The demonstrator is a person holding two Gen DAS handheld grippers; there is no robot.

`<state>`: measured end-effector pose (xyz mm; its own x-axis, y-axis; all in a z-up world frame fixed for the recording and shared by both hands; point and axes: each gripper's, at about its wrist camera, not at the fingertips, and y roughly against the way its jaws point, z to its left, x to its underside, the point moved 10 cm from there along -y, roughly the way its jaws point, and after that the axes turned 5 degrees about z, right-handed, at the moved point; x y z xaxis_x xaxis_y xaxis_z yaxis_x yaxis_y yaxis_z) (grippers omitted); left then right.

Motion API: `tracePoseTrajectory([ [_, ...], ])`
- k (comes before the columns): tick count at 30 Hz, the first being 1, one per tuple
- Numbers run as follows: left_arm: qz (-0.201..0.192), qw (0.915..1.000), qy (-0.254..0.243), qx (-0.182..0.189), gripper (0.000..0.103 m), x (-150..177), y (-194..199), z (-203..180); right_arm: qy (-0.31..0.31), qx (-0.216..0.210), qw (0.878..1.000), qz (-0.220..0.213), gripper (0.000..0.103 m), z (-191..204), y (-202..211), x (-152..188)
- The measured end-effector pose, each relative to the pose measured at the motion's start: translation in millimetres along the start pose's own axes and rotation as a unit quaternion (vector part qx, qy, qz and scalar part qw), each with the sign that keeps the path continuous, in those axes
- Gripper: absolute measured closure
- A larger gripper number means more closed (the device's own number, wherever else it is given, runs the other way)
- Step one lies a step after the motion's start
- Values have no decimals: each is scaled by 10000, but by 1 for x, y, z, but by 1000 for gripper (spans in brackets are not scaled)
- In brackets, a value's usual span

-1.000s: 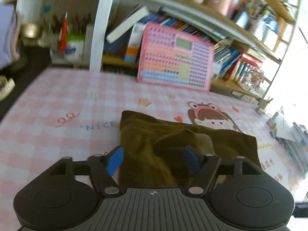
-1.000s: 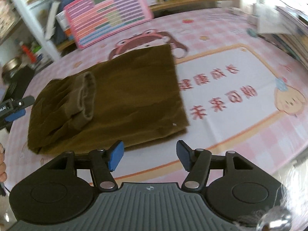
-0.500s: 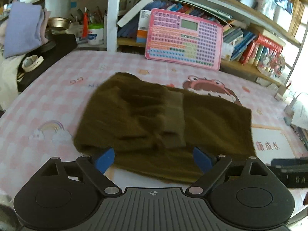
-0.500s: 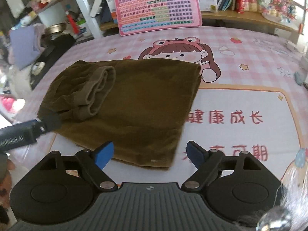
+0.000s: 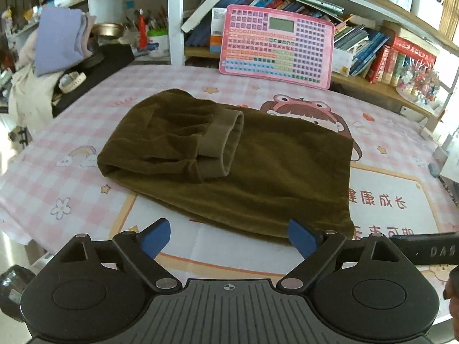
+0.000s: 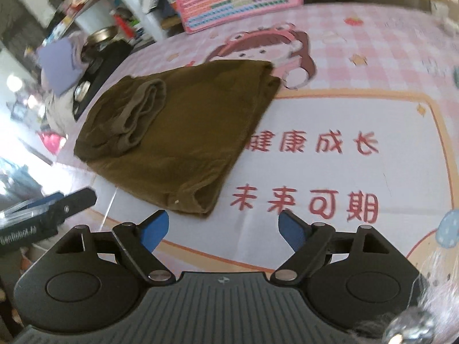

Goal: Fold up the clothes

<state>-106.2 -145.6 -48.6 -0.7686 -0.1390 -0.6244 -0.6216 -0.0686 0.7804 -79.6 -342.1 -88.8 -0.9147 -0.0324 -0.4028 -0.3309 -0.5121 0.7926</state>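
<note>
My left gripper (image 5: pixel 228 236) hangs with its blue fingertips (image 5: pixel 155 236) spread wide and nothing between them, poised above the near edge of the table (image 5: pixel 86 132). My right gripper (image 6: pixel 222 228) is likewise released, its blue pads (image 6: pixel 291 229) well apart and empty, just short of the near corner of the garment. The olive-brown trousers (image 5: pixel 258 172) lie folded flat on the pink checked tablecloth (image 5: pixel 160 80), touching neither gripper; the ribbed cuffs (image 5: pixel 221 140) are doubled back on top at the garment's left half. In the right wrist view the garment (image 6: pixel 186 126) sits left of the red printed characters (image 6: pixel 312 172) on the cloth. At the far edge, a pink keyboard toy (image 5: pixel 276 46) leans against the bookshelf (image 5: pixel 358 40). A lilac cloth (image 5: pixel 61 38) is piled at far left.
</note>
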Motion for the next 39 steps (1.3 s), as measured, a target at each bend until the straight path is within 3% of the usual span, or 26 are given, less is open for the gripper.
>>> tracePoseTrajectory([
  [5, -165, 9998, -6, -124, 10, -4, 4, -4, -829, -559, 9948, 197, 23, -17, -6, -8],
  [10, -152, 9996, 174, -163, 10, -11, -2, 1, -1198, -908, 9883, 270, 38, -14, -13, -18],
  [13, -215, 9996, 26, -199, 10, -14, -2, -4, -1290, -1111, 9847, 359, 45, -8, -18, -20],
  [19, -421, 9981, -68, 433, 10, -15, 4, -25, -1399, -1228, 9810, 550, 50, -3, -28, -22],
  [24, -502, 9981, -188, 310, 10, -21, 7, -27, -1625, -1275, 9767, 585, 57, -5, -34, -28],
  [28, -485, 9972, -568, 1, 10, -24, 10, -29, -1584, -1234, 9773, 679, 67, 0, -42, -30],
  [35, -20, 9881, -1524, -188, 10, -11, -2, -48, -1787, -1348, 9719, 725, 73, 2, -51, -33],
  [39, 196, 9823, -1861, -127, 10, -5, -9, -57, -1852, -1354, 9703, 762, 92, 2, -53, -33],
])
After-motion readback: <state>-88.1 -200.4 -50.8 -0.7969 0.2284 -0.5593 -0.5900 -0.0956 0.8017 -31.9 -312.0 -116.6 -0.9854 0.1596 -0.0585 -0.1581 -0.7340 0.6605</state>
